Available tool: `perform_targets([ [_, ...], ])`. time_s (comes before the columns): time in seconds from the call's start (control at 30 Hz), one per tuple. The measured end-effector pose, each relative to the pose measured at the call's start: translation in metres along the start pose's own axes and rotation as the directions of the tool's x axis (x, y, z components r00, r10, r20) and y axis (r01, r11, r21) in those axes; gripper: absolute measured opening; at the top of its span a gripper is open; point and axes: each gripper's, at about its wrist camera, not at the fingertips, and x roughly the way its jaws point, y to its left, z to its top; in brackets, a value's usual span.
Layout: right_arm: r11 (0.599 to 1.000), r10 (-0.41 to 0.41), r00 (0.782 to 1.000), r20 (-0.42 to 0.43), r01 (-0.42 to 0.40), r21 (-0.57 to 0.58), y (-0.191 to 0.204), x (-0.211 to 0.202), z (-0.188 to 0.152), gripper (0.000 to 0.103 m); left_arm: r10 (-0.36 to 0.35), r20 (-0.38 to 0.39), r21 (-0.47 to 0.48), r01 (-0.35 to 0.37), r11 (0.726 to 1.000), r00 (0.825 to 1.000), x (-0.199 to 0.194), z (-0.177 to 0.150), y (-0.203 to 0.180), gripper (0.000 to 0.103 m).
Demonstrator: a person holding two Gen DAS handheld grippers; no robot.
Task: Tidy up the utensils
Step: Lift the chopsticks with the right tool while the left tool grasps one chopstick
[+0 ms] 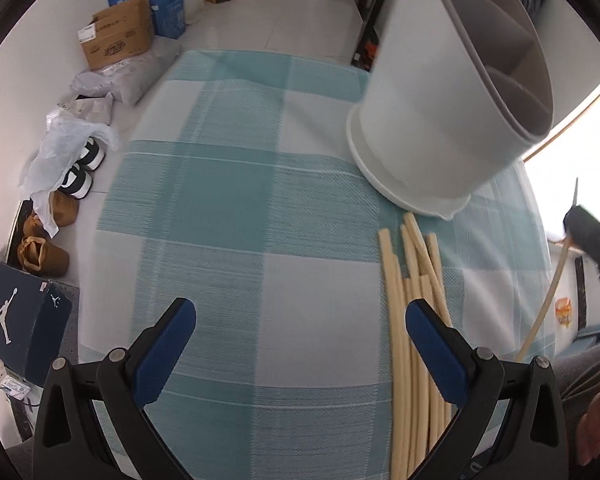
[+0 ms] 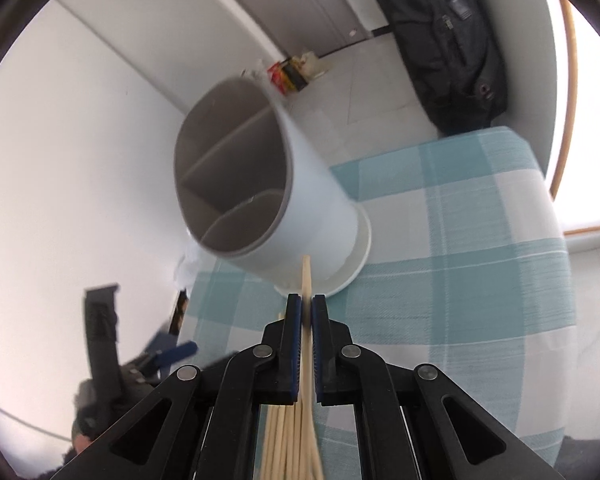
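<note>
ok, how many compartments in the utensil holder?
3 in the utensil holder: a big compartment along the far side, a middle compartment, a curved pocket nearest the right tongs. Their floors are partly hidden.

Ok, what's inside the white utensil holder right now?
The utensil holder shows only grey dividers splitting it into compartments; no utensils are visible inside. The compartment bottoms are hidden by the walls. The chopsticks lie outside on the tablecloth.

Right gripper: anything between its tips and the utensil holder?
Only the tip of the chopstick that the right gripper pinches, which points at the white holder; otherwise bare checked cloth. Shown in right wrist view.
</note>
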Motion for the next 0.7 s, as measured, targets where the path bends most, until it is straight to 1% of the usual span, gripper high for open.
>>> perform_targets([
  [0.1, 1.0, 0.017, 1.0, 0.027, -0.017, 0.013, -0.004, -0.012, 0.001, 0.004, 0.015, -0.011, 0.026, -0.015, 1.0, 1.0, 0.003, 0.0, -0.007, 0.102],
  [0.17, 1.0, 0.018, 0.999, 0.035, -0.019, 0.014, -0.005, -0.018, 0.001, 0.004, 0.06, -0.029, 0.042, -0.059, 0.997, 0.998, 0.007, -0.002, -0.01, 0.102],
  [0.23, 1.0, 0.022, 0.999, 0.044, -0.023, 0.02, -0.006, -0.021, 0.0, 0.004, 0.08, -0.052, 0.041, -0.078, 0.996, 0.995, 0.012, -0.003, -0.008, 0.102],
  [0.27, 0.999, 0.023, 0.999, 0.047, -0.024, 0.022, -0.005, -0.019, 0.0, 0.004, 0.089, -0.046, 0.048, -0.087, 0.995, 0.995, 0.012, -0.003, -0.009, 0.102],
  [0.3, 0.999, 0.024, 0.998, 0.052, -0.025, 0.025, -0.006, -0.02, -0.001, 0.004, 0.123, -0.045, 0.058, -0.12, 0.991, 0.991, 0.012, -0.004, -0.009, 0.102],
  [0.4, 0.999, 0.027, 0.998, 0.064, -0.03, 0.031, -0.012, -0.026, -0.003, 0.004, 0.118, -0.052, 0.032, -0.117, 0.993, 0.992, 0.013, -0.003, -0.003, 0.102],
  [0.5, 0.999, 0.027, 0.997, 0.073, -0.029, 0.032, -0.015, -0.034, -0.004, 0.004, 0.138, -0.051, 0.022, -0.137, 0.99, 0.989, 0.011, -0.002, 0.002, 0.102],
  [0.7, 0.999, 0.033, 0.996, 0.086, -0.036, 0.031, -0.017, -0.042, -0.005, 0.004, 0.14, -0.047, 0.048, -0.138, 0.989, 0.989, 0.016, 0.002, -0.001, 0.102],
])
